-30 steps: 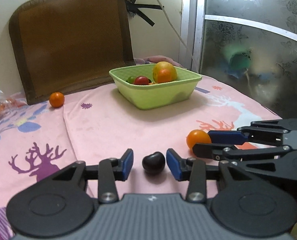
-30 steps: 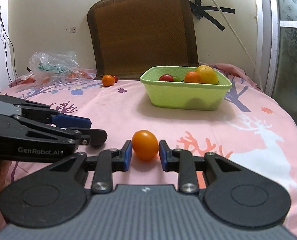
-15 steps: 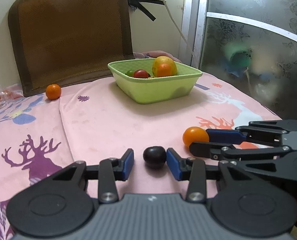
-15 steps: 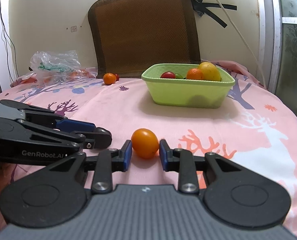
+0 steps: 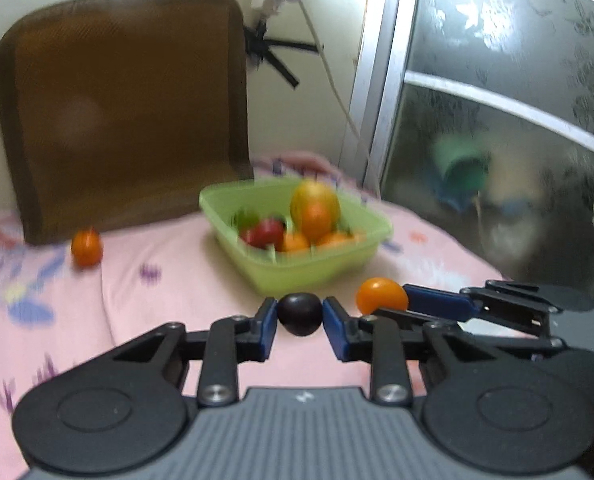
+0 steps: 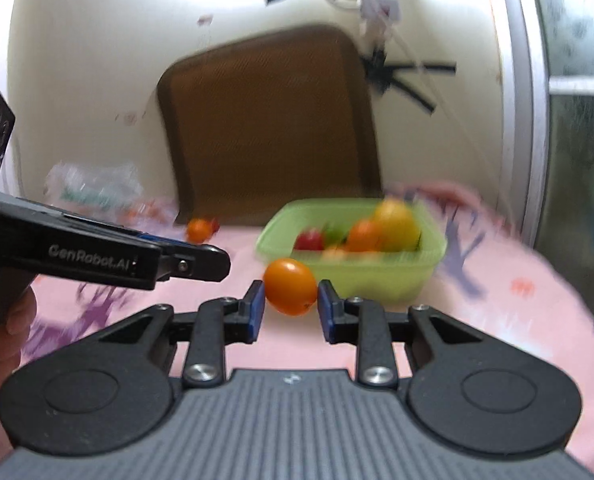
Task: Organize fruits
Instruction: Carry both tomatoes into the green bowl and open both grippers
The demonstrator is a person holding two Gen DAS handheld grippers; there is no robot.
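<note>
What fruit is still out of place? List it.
One small orange fruit lies loose on the pink cloth by the brown cushion, outside the green basket. Nothing looks spilled or damaged.

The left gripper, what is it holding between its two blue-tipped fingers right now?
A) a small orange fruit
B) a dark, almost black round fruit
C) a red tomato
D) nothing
B: in the left wrist view the left gripper has its blue pads closed against a dark round fruit, while the small orange fruit sits in the right gripper.

Black grippers, blue-padded fingers (image 5: 265,322), silver screws, "GenRobot.AI" marking
</note>
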